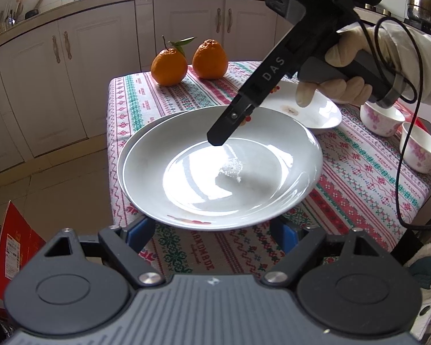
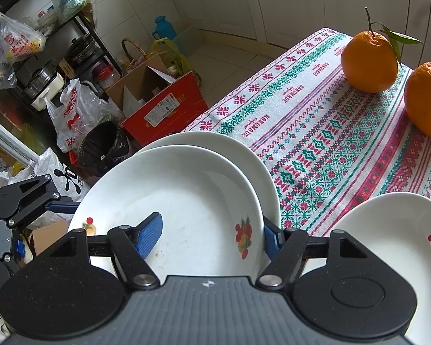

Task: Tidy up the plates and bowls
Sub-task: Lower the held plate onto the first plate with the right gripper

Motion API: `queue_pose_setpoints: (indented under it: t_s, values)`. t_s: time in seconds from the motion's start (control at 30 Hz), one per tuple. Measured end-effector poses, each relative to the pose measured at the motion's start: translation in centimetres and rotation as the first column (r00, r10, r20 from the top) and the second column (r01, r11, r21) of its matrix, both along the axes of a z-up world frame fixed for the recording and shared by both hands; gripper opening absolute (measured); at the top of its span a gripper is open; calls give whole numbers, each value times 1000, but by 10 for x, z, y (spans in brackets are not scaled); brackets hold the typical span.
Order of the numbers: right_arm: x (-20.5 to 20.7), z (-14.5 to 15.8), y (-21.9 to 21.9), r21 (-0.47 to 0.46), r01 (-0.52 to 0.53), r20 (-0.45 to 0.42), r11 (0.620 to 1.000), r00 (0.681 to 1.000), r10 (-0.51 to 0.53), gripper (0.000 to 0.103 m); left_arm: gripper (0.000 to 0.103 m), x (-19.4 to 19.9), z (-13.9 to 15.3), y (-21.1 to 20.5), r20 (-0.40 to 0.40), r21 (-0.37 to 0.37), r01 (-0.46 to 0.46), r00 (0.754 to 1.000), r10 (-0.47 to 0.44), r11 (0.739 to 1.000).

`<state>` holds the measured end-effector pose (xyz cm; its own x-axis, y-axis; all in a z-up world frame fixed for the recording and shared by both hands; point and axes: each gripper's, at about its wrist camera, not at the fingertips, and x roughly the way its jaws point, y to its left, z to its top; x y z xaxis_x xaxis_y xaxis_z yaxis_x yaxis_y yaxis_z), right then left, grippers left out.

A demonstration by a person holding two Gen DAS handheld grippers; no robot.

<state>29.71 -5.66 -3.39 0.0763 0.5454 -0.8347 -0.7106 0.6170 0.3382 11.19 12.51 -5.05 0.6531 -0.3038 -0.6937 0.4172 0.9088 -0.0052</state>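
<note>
A white plate (image 1: 221, 169) lies on top of a second white plate (image 1: 135, 141) at the table's near left corner; both show in the right wrist view, upper (image 2: 192, 201) and lower (image 2: 209, 141). My right gripper (image 2: 212, 234) is open, its jaws straddling the upper plate's rim, one blue pad (image 2: 149, 234) inside and one outside. In the left wrist view its finger (image 1: 224, 126) reaches into the plate. My left gripper (image 1: 215, 234) is open just below the plates' near edge. A third plate (image 1: 316, 112) lies behind, also in the right wrist view (image 2: 393, 235). Two floral bowls (image 1: 382, 119) (image 1: 422, 149) stand at the right.
Two oranges (image 1: 169, 67) (image 1: 209, 59) sit at the table's far edge on the patterned cloth (image 1: 359, 189). A red box (image 2: 163, 109), bags and a black bin (image 2: 103, 146) stand on the floor left of the table. Kitchen cabinets (image 1: 100, 57) stand behind.
</note>
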Motion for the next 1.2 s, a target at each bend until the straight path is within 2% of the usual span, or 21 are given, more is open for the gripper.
queue_pose_setpoints:
  t_s: [0.87,1.2]
  values:
    - [-11,11,-15,-2,43,9,999,999,-43,76,90,3,-4,3,8,-3,-21,1000,21,1000]
    - [-21,13,-18,-16,59,47,998,997,-58,76,90,1,-3,1,17,2,-28,999,28,1000]
